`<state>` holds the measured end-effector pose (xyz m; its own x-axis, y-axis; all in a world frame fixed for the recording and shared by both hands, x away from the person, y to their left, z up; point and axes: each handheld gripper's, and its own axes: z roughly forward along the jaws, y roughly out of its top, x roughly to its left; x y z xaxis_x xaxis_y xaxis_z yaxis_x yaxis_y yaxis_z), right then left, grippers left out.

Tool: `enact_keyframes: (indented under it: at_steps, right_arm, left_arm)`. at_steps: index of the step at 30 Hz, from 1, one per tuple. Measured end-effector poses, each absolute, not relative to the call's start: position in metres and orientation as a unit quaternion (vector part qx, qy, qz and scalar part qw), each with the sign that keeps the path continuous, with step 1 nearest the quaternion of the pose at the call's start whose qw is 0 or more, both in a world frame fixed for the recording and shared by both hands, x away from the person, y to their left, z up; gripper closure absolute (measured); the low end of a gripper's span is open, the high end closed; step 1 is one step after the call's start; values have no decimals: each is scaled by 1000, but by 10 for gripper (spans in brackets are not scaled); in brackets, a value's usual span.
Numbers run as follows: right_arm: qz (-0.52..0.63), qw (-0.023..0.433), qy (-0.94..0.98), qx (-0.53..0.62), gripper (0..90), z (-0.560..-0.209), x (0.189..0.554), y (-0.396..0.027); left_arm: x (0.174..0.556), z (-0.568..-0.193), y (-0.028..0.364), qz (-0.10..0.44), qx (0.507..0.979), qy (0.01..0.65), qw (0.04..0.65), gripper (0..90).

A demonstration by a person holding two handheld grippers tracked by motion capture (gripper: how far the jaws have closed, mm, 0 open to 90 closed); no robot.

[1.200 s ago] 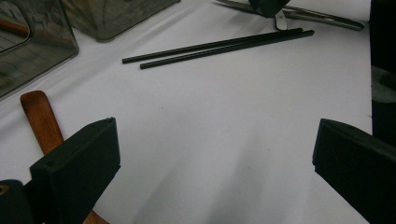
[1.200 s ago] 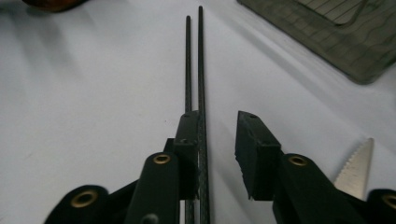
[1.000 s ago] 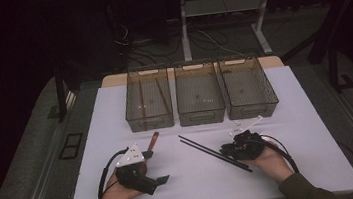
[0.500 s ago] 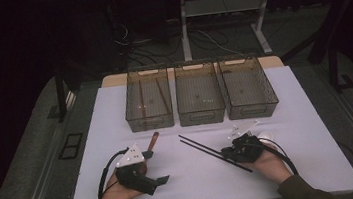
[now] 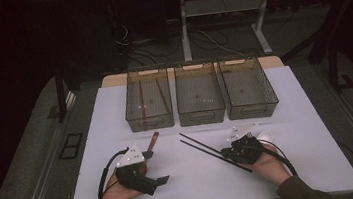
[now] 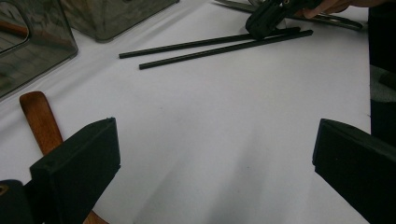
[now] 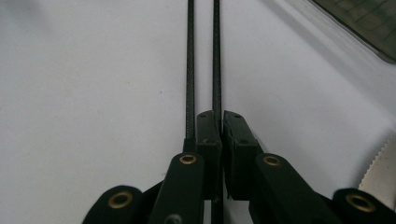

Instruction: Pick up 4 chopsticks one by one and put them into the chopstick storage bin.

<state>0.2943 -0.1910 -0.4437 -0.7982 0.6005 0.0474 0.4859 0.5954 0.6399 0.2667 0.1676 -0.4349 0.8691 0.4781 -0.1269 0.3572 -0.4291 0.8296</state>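
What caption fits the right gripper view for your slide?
Right claw shut on one thin black chopstick, its twin lying alongside on the white table.

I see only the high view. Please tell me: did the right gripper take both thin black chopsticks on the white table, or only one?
Observer: Only one. In the right gripper view, the right gripper, whose fingers have just been closing, is shut on one thin black chopstick. The second black chopstick runs free along the outside of one finger.
Operator: Does the left gripper hold something?
Observer: No. In the left gripper view, the left gripper stands wide open, with bare white table between its fingers.
Operator: Where is the brown stick near it?
Observer: The flat brown wooden handle lies outside one finger, not between the two.
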Motion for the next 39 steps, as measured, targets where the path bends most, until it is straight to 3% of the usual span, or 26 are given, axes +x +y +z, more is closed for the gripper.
enact_keyframes:
  at_steps: [39]
  right_arm:
    - [375, 86, 872, 304, 860, -425, 293, -202]
  left_arm:
    - [266, -435, 168, 63, 844, 246, 472, 5]
